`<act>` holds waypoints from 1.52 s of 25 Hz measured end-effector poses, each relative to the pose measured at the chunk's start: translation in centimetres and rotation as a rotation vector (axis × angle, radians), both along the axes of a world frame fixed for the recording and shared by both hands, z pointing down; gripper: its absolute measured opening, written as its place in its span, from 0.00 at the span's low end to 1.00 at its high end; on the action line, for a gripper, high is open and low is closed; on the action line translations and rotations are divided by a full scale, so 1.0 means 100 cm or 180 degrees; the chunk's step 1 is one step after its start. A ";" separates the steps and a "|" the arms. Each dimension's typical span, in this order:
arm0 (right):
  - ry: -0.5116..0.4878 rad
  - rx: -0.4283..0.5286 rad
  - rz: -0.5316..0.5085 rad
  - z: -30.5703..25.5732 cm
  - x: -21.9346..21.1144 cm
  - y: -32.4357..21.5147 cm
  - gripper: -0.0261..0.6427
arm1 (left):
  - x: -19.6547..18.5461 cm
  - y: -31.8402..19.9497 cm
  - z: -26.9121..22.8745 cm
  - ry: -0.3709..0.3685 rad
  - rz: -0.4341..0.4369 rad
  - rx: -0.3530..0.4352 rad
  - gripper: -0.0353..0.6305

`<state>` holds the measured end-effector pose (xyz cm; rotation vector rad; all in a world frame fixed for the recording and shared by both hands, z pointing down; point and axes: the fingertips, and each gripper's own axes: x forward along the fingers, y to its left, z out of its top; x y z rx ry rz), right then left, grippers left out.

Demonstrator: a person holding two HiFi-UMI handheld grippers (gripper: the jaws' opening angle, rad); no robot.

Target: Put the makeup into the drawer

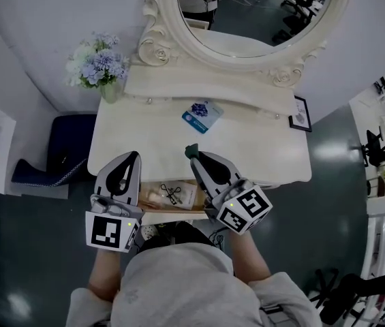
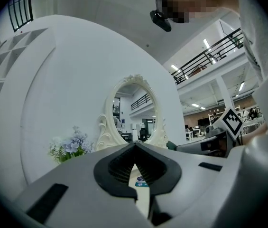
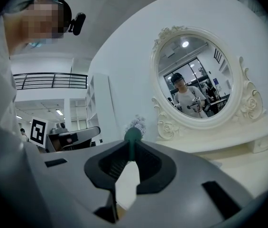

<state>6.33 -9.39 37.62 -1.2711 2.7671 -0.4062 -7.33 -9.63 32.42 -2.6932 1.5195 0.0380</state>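
My right gripper (image 1: 194, 155) is shut on a small dark green makeup item (image 1: 191, 148), whose rounded green top sticks up between the jaw tips (image 3: 133, 136). It hangs over the front edge of the cream dressing table (image 1: 144, 135), just above the open drawer (image 1: 178, 214). The drawer holds a black scissor-like tool (image 1: 172, 193) and some pale items. My left gripper (image 1: 128, 157) is beside it at the left, jaws closed tip to tip with nothing between them (image 2: 134, 147). A blue-and-white packet (image 1: 202, 116) lies on the tabletop ahead and also shows through the left jaws (image 2: 142, 180).
An oval mirror (image 1: 260, 12) in an ornate frame stands at the table's back. A vase of pale blue flowers (image 1: 100, 63) sits at the back left, and a small framed picture (image 1: 301, 113) at the right end. A dark blue seat (image 1: 66, 155) stands left of the table.
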 end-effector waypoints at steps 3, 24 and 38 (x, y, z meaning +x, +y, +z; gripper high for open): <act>0.0048 -0.0094 0.0011 0.013 0.000 0.006 0.11 | 0.002 0.001 0.001 -0.0002 0.0050 -0.0020 0.07; 0.0525 -0.0791 -0.0028 0.118 -0.016 0.040 0.11 | -0.003 0.012 0.016 0.0014 0.0176 -0.0114 0.07; 0.0916 -0.1357 -0.0175 0.196 -0.017 0.060 0.11 | -0.007 0.017 0.020 0.0024 0.0163 -0.0154 0.07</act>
